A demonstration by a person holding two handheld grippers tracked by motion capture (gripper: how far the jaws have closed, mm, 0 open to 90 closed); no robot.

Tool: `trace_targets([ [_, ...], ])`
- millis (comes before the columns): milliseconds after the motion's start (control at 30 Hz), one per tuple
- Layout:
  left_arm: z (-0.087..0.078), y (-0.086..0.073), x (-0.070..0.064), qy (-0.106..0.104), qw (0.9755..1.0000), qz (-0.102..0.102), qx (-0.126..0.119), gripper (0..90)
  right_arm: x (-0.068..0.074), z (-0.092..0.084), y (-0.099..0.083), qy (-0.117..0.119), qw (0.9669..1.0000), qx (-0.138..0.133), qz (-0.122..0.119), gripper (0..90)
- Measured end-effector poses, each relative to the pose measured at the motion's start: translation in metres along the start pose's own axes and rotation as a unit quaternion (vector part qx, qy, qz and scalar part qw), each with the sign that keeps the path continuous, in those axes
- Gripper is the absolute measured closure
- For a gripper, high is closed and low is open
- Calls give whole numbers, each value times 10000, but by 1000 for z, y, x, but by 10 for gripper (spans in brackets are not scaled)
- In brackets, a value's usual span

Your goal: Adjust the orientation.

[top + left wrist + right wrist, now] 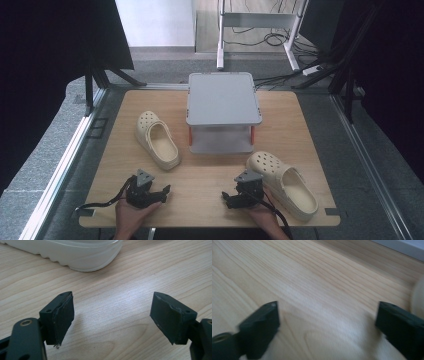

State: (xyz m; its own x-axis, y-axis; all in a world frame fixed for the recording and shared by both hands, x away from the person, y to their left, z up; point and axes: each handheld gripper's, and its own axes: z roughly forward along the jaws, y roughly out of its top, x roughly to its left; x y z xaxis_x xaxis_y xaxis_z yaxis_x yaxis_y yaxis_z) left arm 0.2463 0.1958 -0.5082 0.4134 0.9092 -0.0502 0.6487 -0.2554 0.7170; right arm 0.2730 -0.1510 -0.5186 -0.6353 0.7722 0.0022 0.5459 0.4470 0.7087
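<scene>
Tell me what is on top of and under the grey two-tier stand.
The grey stand has a bare top shelf, and the front of its lower shelf looks empty too. The back of that lower shelf is covered by the top one, so anything there stays hidden.

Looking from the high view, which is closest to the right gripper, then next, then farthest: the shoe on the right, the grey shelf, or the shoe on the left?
From the right gripper:
1. Right shoe, just beside it, on its right.
2. Grey shelf, mid-table, farther back.
3. Left shoe, across on the left side.
</scene>
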Motion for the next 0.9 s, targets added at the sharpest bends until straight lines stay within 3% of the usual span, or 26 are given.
trace_targets([
  [100, -4, 0, 0, 17, 9999, -58, -110, 212, 1, -12, -6, -367, 9988, -309, -15, 139],
  [200, -9, 0, 1, -4, 9996, -133, -239, 258, 0, -23, -10, -429, 9976, -537, 39, 167],
  [300, -11, 1, 1, -21, 9993, -203, -324, 326, 0, -31, -14, -299, 9968, -727, 166, 186],
  [467, -8, 0, 0, 72, 9994, -240, -243, 406, -5, -33, -14, -125, 9957, -855, 340, 206],
  [633, -7, 0, 0, 119, 9995, -232, -187, 446, -5, -30, -15, 34, 9967, -738, 344, 226],
  [733, -7, -1, 0, 106, 9996, -221, -160, 438, -2, -33, -15, 62, 9954, -899, 314, 302],
  [900, -8, -1, 1, 75, 9998, -166, -107, 441, 1, -35, -6, 243, 9935, -1090, 227, 522],
])
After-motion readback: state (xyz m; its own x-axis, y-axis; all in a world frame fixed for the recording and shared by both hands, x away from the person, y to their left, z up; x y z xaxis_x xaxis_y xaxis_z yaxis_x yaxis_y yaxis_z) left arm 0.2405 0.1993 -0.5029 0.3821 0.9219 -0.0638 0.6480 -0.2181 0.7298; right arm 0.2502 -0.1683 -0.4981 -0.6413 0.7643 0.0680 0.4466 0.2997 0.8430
